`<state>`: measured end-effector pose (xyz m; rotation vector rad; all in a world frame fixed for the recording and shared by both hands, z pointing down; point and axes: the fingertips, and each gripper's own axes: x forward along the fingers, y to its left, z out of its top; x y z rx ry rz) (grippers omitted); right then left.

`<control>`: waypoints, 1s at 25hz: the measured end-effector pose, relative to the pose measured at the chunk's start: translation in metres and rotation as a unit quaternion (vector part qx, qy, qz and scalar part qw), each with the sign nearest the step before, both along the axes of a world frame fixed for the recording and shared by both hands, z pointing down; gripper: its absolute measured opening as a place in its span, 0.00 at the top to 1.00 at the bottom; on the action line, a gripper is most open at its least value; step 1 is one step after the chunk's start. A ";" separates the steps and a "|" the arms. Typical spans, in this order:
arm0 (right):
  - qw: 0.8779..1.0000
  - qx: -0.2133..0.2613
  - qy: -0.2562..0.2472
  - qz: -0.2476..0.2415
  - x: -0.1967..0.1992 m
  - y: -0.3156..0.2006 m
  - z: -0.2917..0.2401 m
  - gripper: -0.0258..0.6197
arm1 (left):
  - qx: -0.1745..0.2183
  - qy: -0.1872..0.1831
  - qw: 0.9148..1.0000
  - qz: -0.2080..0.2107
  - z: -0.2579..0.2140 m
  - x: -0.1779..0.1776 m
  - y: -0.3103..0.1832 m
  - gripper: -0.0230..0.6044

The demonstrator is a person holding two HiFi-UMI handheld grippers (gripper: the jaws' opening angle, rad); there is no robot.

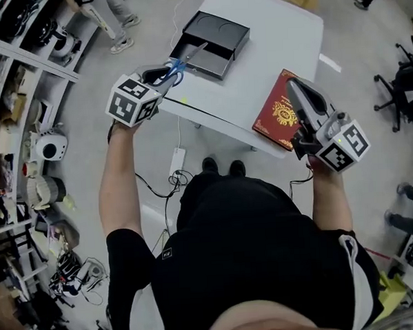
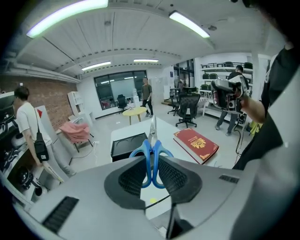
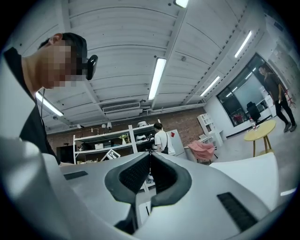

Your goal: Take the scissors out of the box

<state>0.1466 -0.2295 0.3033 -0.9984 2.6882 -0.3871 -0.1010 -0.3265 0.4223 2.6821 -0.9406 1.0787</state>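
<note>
Your left gripper (image 1: 162, 76) has its fingers (image 2: 132, 174) clamped on the scissors (image 2: 152, 149) by the blue handles. They are raised clear of the box (image 1: 212, 38), so the blades can't snag. Your right gripper (image 1: 293, 87), well right of the box, is pinched closed on nothing.

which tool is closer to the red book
Right. The right tool hangs at the edge of the red book; the left tool, holding scissors, is over by the black box.
</note>
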 end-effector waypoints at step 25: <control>0.999 0.042 0.024 -0.012 -0.105 0.003 -0.036 0.92 | 0.181 0.154 0.964 -0.120 -0.135 -0.112 0.112 0.81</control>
